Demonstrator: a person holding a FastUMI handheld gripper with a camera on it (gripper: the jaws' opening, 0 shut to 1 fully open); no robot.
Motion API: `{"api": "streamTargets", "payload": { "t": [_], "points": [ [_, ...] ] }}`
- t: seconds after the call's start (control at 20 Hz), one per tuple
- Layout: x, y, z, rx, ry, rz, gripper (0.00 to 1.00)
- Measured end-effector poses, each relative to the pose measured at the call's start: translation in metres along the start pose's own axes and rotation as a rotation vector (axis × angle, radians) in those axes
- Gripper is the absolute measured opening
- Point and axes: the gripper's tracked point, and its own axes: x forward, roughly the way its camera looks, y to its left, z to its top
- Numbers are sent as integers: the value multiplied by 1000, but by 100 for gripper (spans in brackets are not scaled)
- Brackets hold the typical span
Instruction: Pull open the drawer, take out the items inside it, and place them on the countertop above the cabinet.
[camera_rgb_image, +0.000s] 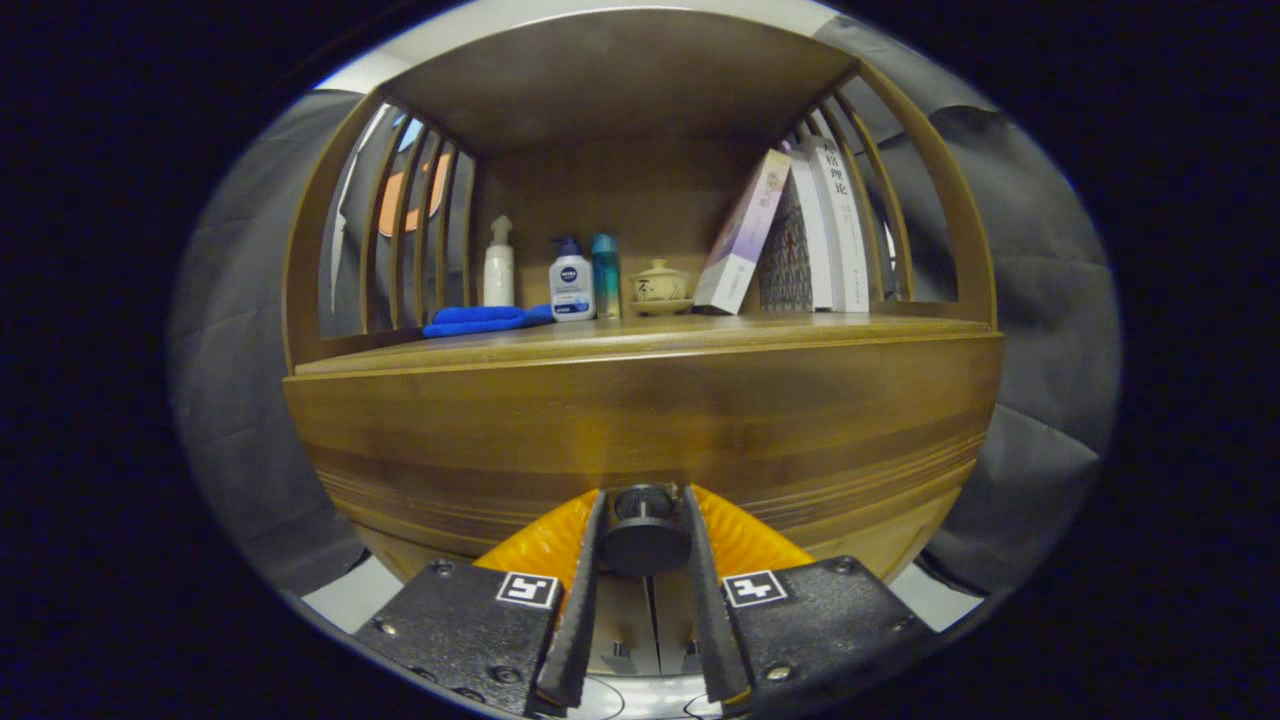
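The drawer (640, 430) forms the wide wooden front of the cabinet, directly below the surface (640, 335). It sits closed, flush with the cabinet face. Its contents are hidden.

The knob (645, 535) is a dark round part at the lower centre of the drawer front. The claw (645, 545) is pinched on the knob: one finger presses each side of it, and the fingers (580, 600) run back from the knob toward the camera.

On the surface, well beyond the knob, the following stand in a row along the back panel, listed from left of the knob to right:
- a blue cloth (485, 320), lying flat near the front edge;
- a white pump bottle (498, 265), behind the cloth;
- a white bottle with a blue cap (571, 280), touching the cloth's right end;
- a teal can (605, 275), just beside that bottle;
- a lidded ceramic cup (660, 285) on a saucer;
- a box (742, 235), tilted, leaning right against the books (825, 225);
- the books, upright against the right slats.

Slatted wooden sides (415, 225) and a wooden top enclose the surface.
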Motion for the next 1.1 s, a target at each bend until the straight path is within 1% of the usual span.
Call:
{"api": "streamTargets", "payload": {
  "t": [0.3, 0.8, 1.1],
  "points": [
    [-10, -1, -1, -17, 14, -5, 39],
    [-68, 1, -14, -1, 39, -5, 38],
    [-95, 0, -21, -9, 44, -5, 38]
  ]
}}
